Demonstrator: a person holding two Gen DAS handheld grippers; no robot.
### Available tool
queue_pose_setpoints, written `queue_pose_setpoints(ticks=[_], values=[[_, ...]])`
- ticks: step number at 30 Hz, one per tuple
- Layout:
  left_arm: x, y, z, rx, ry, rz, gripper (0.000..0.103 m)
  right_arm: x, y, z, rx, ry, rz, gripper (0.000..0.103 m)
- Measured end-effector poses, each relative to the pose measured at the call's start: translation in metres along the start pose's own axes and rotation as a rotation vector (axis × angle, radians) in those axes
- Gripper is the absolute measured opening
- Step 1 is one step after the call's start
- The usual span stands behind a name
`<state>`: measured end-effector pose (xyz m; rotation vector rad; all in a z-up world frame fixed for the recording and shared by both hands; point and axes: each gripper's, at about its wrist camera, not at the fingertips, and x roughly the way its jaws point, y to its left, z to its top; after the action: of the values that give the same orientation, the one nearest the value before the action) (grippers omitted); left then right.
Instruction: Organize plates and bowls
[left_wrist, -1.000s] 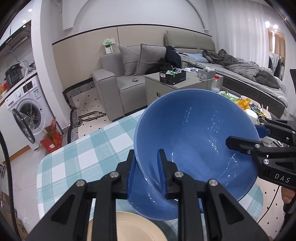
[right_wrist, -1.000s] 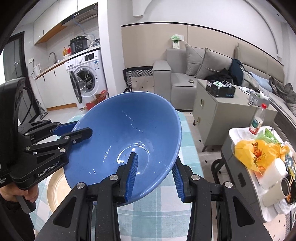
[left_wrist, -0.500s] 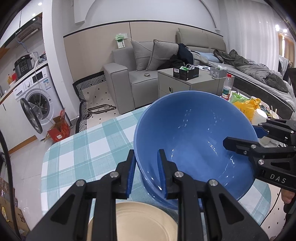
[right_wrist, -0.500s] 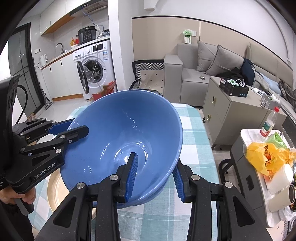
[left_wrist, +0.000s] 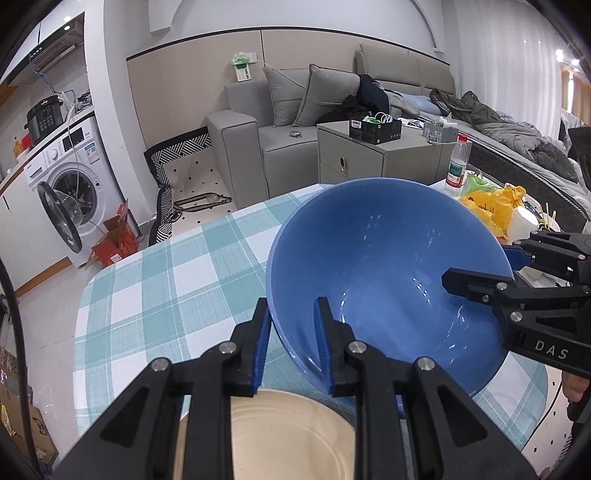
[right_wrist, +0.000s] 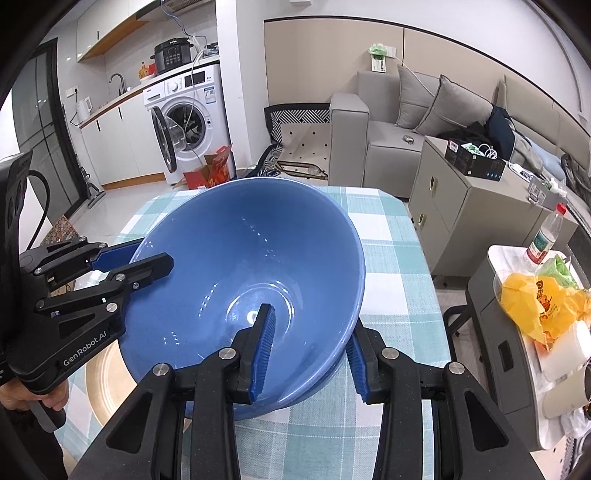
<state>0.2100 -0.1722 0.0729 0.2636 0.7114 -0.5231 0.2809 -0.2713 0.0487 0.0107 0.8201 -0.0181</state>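
Both the left gripper (left_wrist: 291, 343) and right gripper (right_wrist: 310, 354) clamp the blue bowl's (right_wrist: 251, 280) rim, tilted beside the cream plate (left_wrist: 280, 435); setting down and stacking are judged undone.

We hold our left gripper (left_wrist: 291, 339) tilted downward, its jaws clamped on the near rim of the blue bowl (left_wrist: 388, 266), one finger inside the bowl and one outside. Our right gripper (right_wrist: 310, 350) also points downward and grips the opposite rim of the bowl the same way, one finger in, one out. A hand (right_wrist: 22, 391) shows at the left gripper's handle, beside the bowl.
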Motion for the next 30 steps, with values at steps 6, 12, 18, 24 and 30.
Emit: queue_pose_setpoints(ticks=[6, 12, 18, 24, 30], values=[[0.007, -0.002, -0.002, 0.007, 0.018, 0.003, 0.022, 0.012, -0.001, -0.003, -0.003, 0.026, -0.004, 0.038], [0.016, -0.005, -0.005, 0.018, 0.041, 0.007, 0.022, 0.021, -0.002, -0.006, -0.004, 0.048, -0.012, 0.038], [0.023, -0.007, -0.007, 0.025, 0.053, 0.007, 0.022, 0.029, -0.003, -0.009, -0.007, 0.065, -0.034, 0.038], [0.029, -0.007, -0.012, 0.023, 0.071, 0.013, 0.022, 0.035, 0.002, -0.013, -0.041, 0.081, -0.060, 0.038], [0.033, -0.006, -0.015, 0.026, 0.085, 0.023, 0.022, 0.042, 0.006, -0.016, -0.057, 0.099, -0.065, 0.038]])
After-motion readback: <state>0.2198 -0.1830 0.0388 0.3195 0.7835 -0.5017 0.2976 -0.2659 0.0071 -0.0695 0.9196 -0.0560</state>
